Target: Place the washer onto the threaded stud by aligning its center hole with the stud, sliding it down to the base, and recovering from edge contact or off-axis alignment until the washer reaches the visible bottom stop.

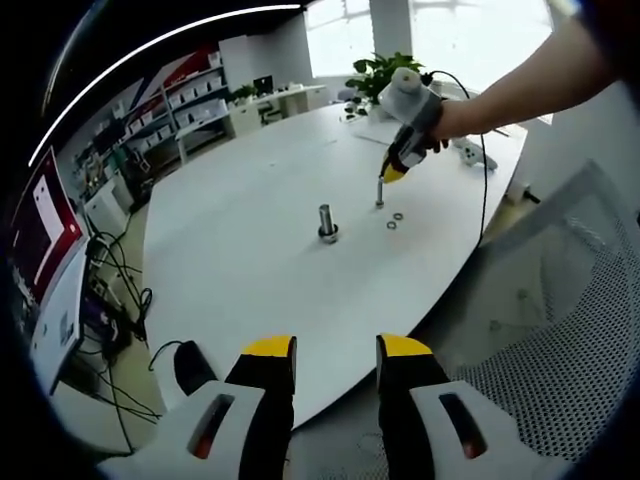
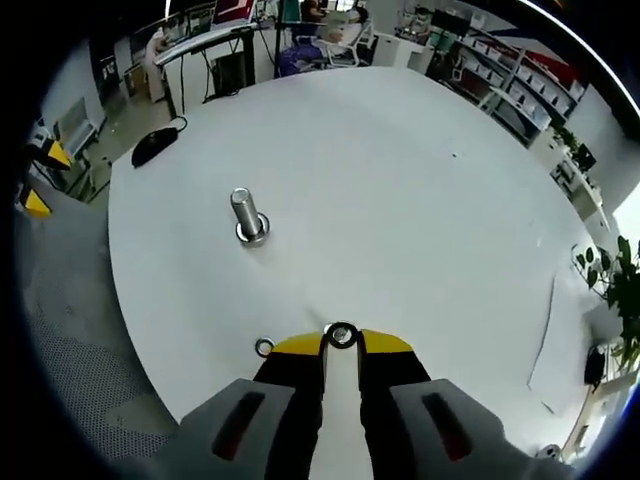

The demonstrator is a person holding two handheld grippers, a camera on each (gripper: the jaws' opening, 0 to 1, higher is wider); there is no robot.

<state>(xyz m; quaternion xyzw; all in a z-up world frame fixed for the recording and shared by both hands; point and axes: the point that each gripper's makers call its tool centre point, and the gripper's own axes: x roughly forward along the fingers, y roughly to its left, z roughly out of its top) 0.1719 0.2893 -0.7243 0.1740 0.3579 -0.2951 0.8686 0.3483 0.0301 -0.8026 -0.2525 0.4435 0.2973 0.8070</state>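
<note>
A thick threaded stud (image 1: 327,220) (image 2: 245,212) stands upright near the middle of the white round table (image 1: 240,250) (image 2: 400,180), with a washer around its base. My right gripper (image 1: 390,176) (image 2: 342,344) is held by a hand beyond the stud, its yellow tips shut on a washer (image 2: 342,335). In the left gripper view a thin grey upright piece (image 1: 380,193) shows just under those tips; I cannot tell what it is. Loose washers (image 1: 398,216) (image 2: 264,347) lie on the table beside them. My left gripper (image 1: 338,350) hangs open off the near table edge, holding nothing.
A black mouse (image 1: 190,365) (image 2: 155,147) lies at the table's edge. A mesh chair (image 1: 560,330) stands close to the left gripper. A potted plant (image 1: 385,70), papers and a cable are at the far side. Shelves and desks line the room.
</note>
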